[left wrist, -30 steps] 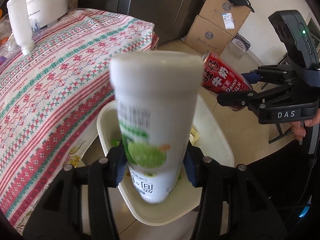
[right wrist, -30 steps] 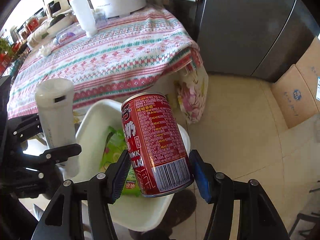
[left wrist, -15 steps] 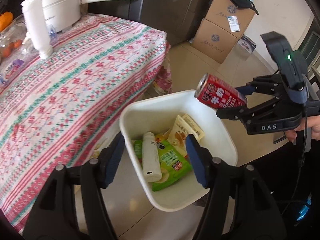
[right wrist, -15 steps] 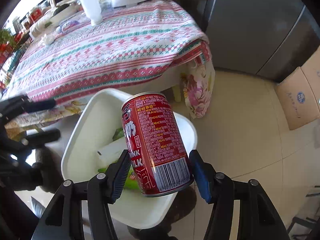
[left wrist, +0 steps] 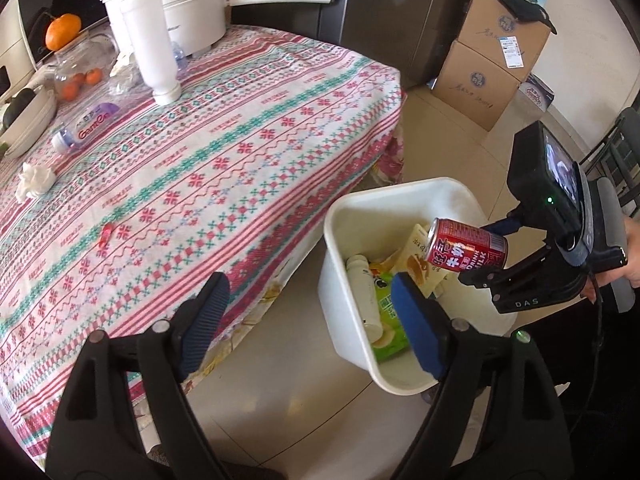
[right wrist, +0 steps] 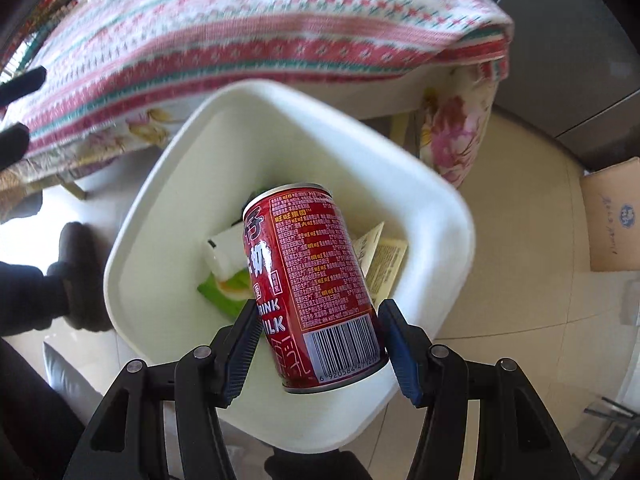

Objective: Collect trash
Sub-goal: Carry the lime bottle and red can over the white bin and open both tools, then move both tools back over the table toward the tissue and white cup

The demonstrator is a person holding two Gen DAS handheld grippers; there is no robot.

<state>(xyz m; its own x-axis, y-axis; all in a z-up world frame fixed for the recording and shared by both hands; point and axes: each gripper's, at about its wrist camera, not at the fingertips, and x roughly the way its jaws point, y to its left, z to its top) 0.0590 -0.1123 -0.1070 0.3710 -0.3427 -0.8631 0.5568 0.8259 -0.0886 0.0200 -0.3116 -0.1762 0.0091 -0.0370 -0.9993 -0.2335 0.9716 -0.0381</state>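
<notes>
Red can [right wrist: 316, 280]: clamped between both pads of the right gripper [right wrist: 316, 344], tilted, top end down toward the bin's opening — hanging over the trash inside, not yet let go.
Right gripper: shut on the can's lower half near the barcode; seen from the left wrist view [left wrist: 480, 268] as a black frame reaching in from the right over the bin's far edge, with a person's hand [left wrist: 628, 264] on the grip.
White bin [left wrist: 340, 272]: on the floor just beside the table's corner, tilted in view, open at the top.
In the bin: white bottle [left wrist: 362, 292] lying along the left wall, green packet [left wrist: 390, 328] beside and under it, beige carton [left wrist: 420, 268] against the far side beneath the can.
Left gripper [left wrist: 312, 320]: jaws wide apart, just been opening, nothing between the pads — only floor and the bin's near wall behind the gap.
Table [left wrist: 224, 160]: covered by a red, green and white patterned cloth.
On the table: tall white bottle [left wrist: 152, 48] upright, white pot with long handle [left wrist: 192, 12] behind it, clear plastic bottle [left wrist: 86, 126] lying on its side, crumpled tissue [left wrist: 36, 180] near the left edge.
Beyond: stacked cardboard boxes [left wrist: 488, 60] against the wall.
</notes>
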